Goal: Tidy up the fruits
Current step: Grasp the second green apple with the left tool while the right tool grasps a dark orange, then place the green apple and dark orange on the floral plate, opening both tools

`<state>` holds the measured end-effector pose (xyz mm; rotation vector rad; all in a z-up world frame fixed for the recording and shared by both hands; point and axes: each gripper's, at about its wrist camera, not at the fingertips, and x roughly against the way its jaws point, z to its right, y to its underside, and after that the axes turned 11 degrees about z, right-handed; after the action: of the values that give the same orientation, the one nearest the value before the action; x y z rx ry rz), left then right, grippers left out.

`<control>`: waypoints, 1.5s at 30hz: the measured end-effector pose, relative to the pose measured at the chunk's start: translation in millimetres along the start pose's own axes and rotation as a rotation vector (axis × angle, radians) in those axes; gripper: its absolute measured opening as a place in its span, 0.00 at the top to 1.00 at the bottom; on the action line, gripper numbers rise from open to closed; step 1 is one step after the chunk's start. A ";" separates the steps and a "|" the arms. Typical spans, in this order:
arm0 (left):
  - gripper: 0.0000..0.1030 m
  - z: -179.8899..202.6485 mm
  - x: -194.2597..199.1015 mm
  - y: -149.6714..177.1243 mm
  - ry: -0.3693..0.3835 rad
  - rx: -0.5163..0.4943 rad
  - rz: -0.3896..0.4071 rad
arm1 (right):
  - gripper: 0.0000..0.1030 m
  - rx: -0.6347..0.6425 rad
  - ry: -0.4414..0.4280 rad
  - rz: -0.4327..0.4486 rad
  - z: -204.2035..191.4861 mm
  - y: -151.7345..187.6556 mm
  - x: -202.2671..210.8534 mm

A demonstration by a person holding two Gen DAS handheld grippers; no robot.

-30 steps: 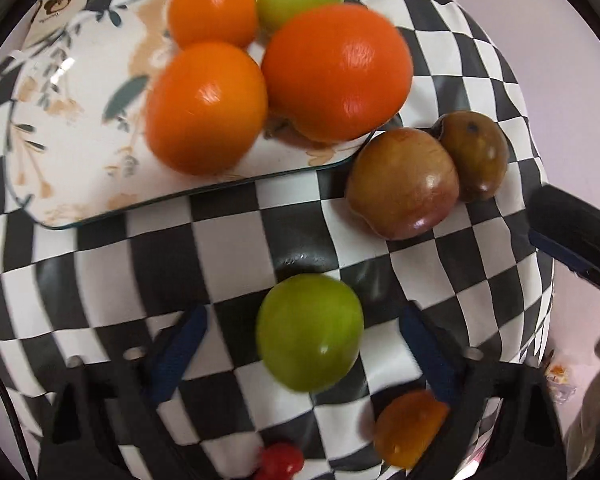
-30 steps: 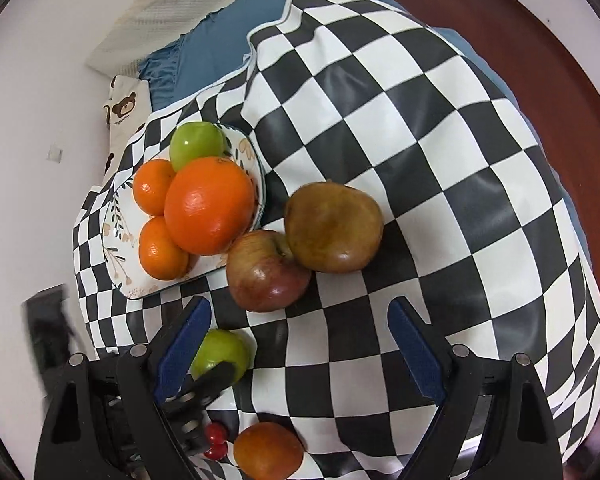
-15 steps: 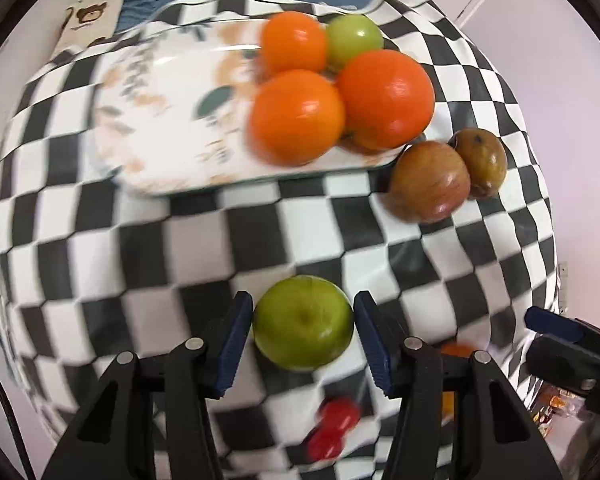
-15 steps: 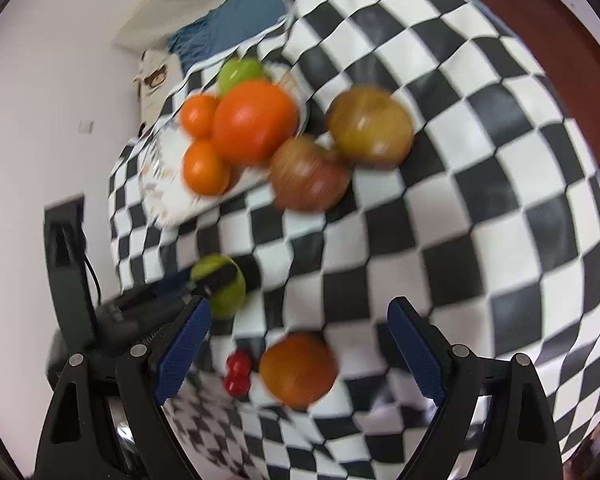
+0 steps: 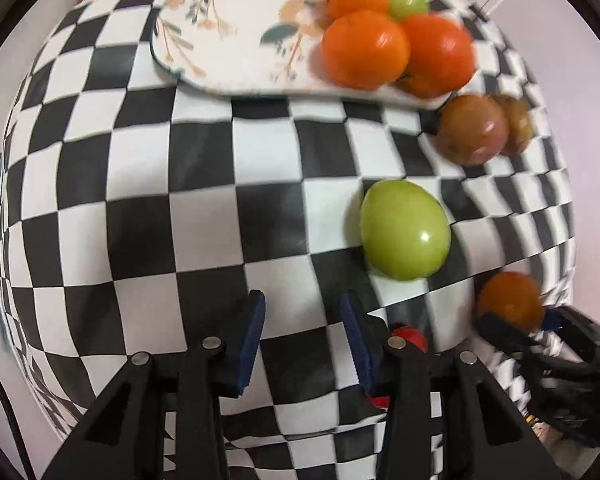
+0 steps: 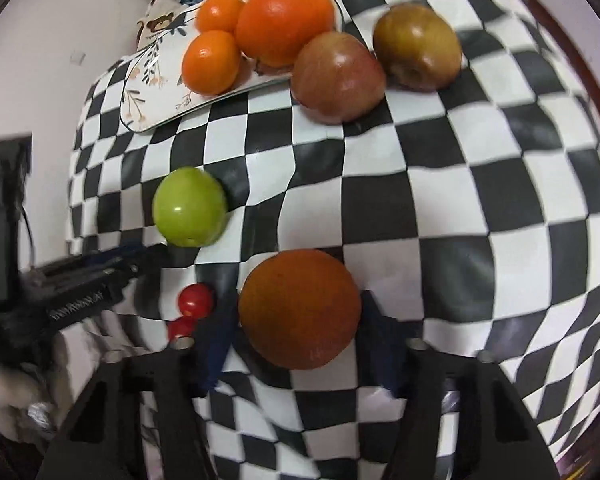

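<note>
Two grippers are over a black and white checked cloth [image 6: 440,208]. Nearest in the right wrist view, the right gripper [image 6: 296,354] has its blue pads on both sides of a dark orange fruit [image 6: 299,309]; the pads are at the fruit's sides, but I cannot tell if they press it already. Just left of this fruit lie two small red cherry tomatoes [image 6: 195,299], touching each other. The left gripper [image 5: 302,340] has nothing between its fingers; the gap is narrow and below it is only cloth. In the right wrist view this gripper comes in from the left edge, with its tip near the tomatoes and just under a green apple [image 6: 190,207].

In the left wrist view the green apple [image 5: 405,230] lies on the cloth, ahead and to the right of the left gripper, apart from it. Farther away two brownish red apples [image 6: 338,78] lie side by side and touch, next to the rim of a floral plate [image 5: 236,28]. On the plate's far right part are three oranges [image 6: 286,20] packed together, with a second green fruit [image 5: 407,2] behind them. Beyond the plate a piece of fabric with a bear print [image 6: 158,26] is visible.
</note>
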<state>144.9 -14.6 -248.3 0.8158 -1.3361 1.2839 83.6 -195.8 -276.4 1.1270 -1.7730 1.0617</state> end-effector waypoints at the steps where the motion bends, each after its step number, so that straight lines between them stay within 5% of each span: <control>1: 0.63 -0.4 5.0 -2.4 0.002 0.000 0.013 | 0.43 0.017 0.005 0.011 -1.8 0.7 0.8; 6: 0.41 14.8 19.4 -27.6 0.104 0.034 0.053 | 0.44 0.067 0.031 0.082 -4.3 -0.7 12.5; 13: 0.41 61.1 -28.3 -73.1 0.287 0.155 -0.065 | 0.44 0.001 0.090 0.175 29.7 -28.5 31.5; 19: 0.39 90.1 -60.7 -88.8 0.151 0.094 -0.088 | 0.44 -0.062 0.116 0.182 65.4 -48.0 32.1; 23: 0.39 84.7 -84.2 -86.8 0.175 0.143 -0.158 | 0.44 -0.085 0.115 0.175 78.9 -53.2 29.7; 29: 0.47 90.0 -88.5 -83.7 0.161 0.124 -0.104 | 0.44 -0.098 0.107 0.167 86.7 -53.5 26.7; 38: 0.48 77.1 -44.3 -73.6 0.153 0.053 -0.003 | 0.44 -0.071 0.085 0.165 64.3 -58.1 21.7; 45: 0.48 31.9 8.5 -75.8 0.169 0.125 0.071 | 0.44 -0.102 -0.003 0.168 49.3 -69.3 27.9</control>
<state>208.1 -58.0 -217.5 0.7333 -1.1676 1.4706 131.4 -267.5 -252.3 0.9311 -1.9283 1.0550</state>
